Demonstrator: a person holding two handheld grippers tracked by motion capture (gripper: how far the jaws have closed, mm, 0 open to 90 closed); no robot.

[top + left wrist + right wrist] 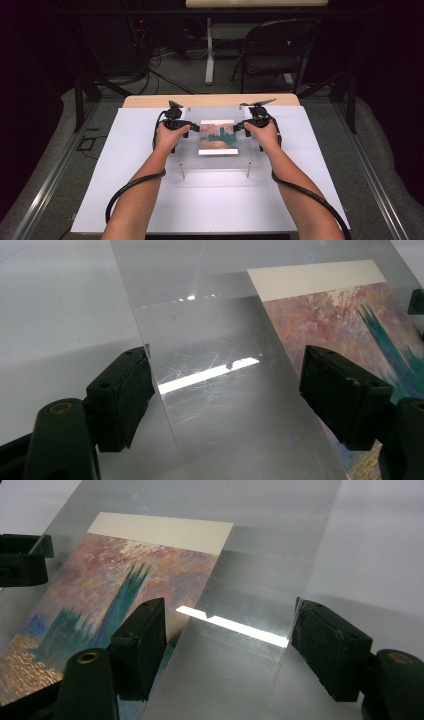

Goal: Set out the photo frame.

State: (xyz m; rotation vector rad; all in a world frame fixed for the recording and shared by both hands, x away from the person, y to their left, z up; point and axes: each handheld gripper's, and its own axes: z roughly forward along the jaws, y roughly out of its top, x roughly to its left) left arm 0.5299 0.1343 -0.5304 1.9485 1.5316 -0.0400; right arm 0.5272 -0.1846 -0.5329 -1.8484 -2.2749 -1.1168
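Observation:
A clear plastic sheet (215, 164) rests on short metal posts (183, 171) above the white board. A colourful painted print (218, 136) with a white top margin lies at its middle. My left gripper (192, 127) is at the sheet's left side and my right gripper (239, 126) at its right side. Both are open. In the left gripper view the jaws (227, 365) straddle the sheet's bare strip (215, 405) between its outer edge and the print (350, 315). The right gripper (230, 617) spans the same strip (250, 670) beside the print (115, 580).
A white board (125, 175) covers the wooden table. Both cables loop back along the forearms. Beyond the table stand a folding chair (275, 50) and a white table leg (209, 55) on grey floor.

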